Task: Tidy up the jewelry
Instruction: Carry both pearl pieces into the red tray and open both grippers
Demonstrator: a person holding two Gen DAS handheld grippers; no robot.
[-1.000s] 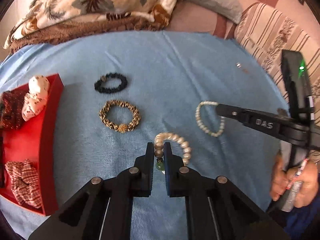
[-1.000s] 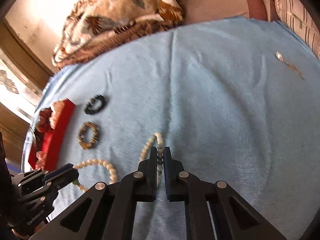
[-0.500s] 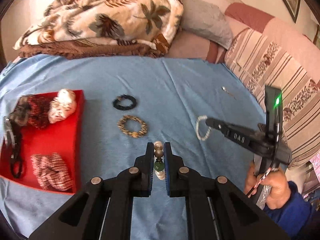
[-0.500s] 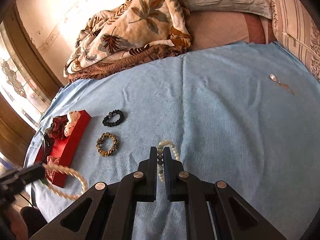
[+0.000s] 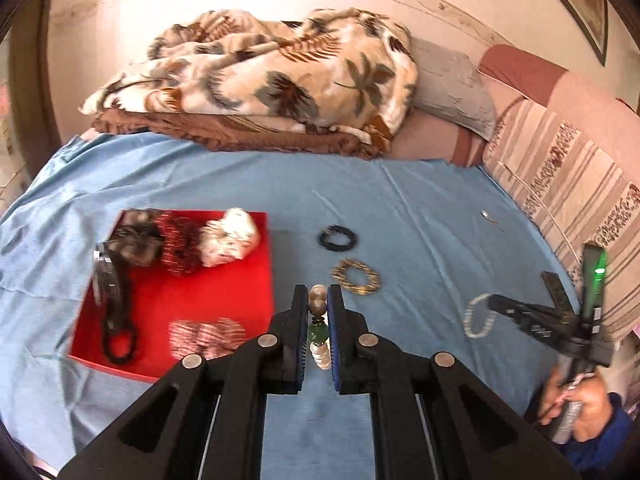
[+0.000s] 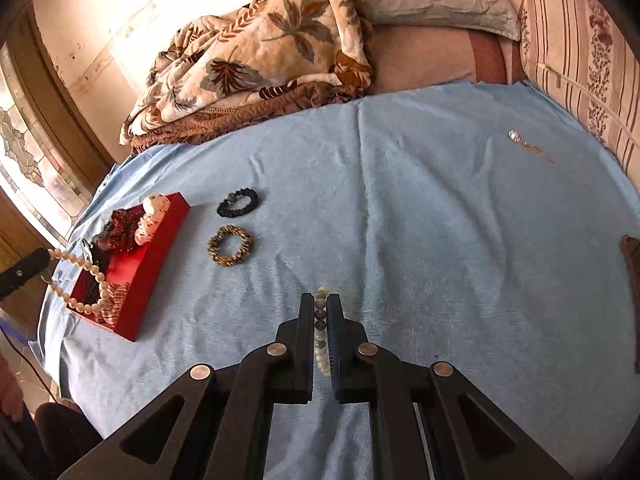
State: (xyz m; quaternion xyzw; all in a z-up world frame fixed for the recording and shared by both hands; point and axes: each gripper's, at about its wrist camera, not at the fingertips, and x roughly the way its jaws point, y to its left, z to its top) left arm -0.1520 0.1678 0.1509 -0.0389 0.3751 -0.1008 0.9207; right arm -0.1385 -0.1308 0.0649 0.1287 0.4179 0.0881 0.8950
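Both claws lifted, left claw [image 5: 318, 300] clamping pearl necklace [image 6: 86, 276], right claw [image 6: 320, 308] clamping bracelet [image 5: 478, 316]

From my left wrist camera, most of the large pearl necklace [image 5: 319, 332] is hidden between the left gripper [image 5: 319, 300] fingers; I see only a few beads. The small bead bracelet [image 5: 478, 316] at 3 o'clock is blurred, so I can't make out single beads. The silver piece [image 5: 491, 218] at 2 o'clock is too small to identify. In the right view, a dark object [image 6: 631, 264] at 3 o'clock is cut off by the edge.
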